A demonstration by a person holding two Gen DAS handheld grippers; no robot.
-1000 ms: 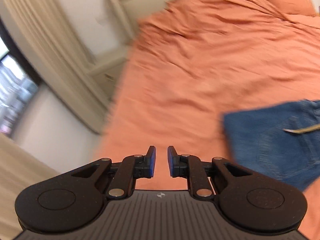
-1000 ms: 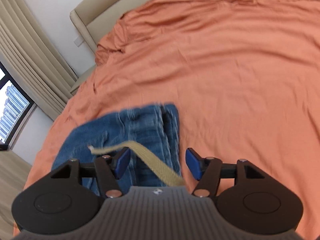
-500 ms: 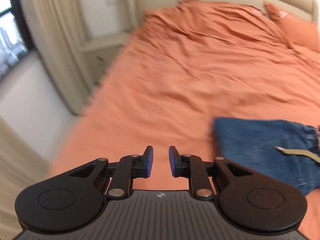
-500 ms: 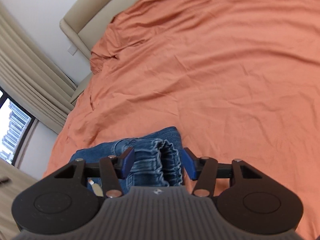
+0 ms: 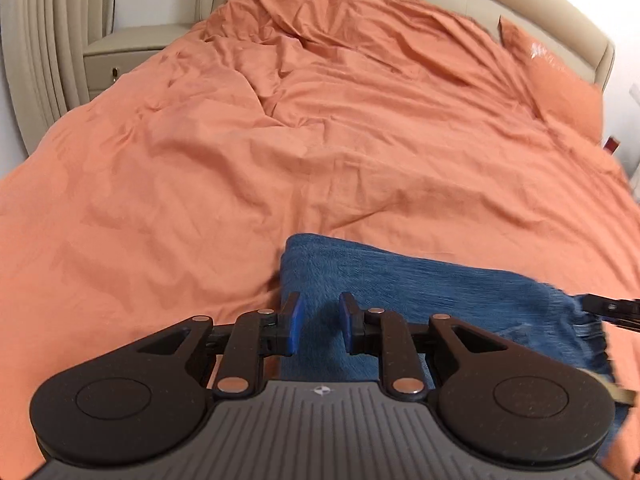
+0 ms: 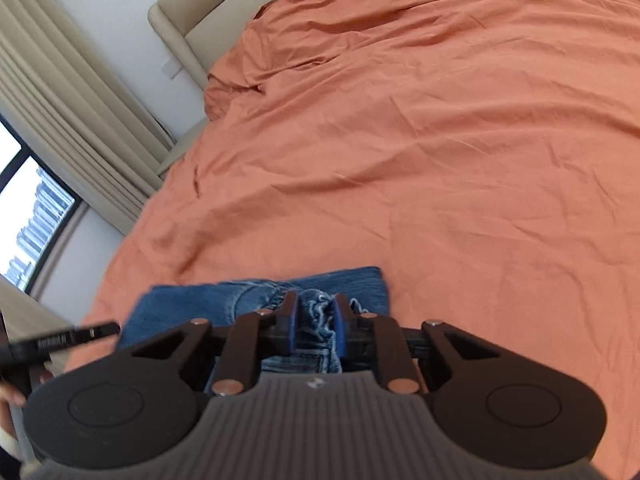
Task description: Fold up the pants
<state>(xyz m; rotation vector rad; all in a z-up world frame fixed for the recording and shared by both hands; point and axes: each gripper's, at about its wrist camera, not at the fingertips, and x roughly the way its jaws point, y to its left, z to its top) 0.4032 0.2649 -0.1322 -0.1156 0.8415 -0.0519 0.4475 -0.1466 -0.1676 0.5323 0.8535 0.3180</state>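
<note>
You were partway through the fold, by the look of it: the jeans (image 5: 420, 292) lay as a compact denim rectangle near the foot of the orange duvet (image 5: 320, 140), so at least one fold seemed already made. Your right gripper (image 6: 316, 326) had its blue pads pinched on a bunched ridge of the jeans (image 6: 256, 296) at what looked like the gathered waistband. Your left gripper (image 5: 320, 322) hovered over the other end of the denim with its fingers slightly parted and nothing visibly between them; whether the pads touched the cloth could not be told.

I judge the next move called for your left claw to close on its edge of the denim, so both ends could be lifted together and laid over evenly, without dragging the duvet.

As for writing, a small white marking showed on the black bar (image 6: 60, 338) at the left of the right view, but it was too blurred to read.
</note>
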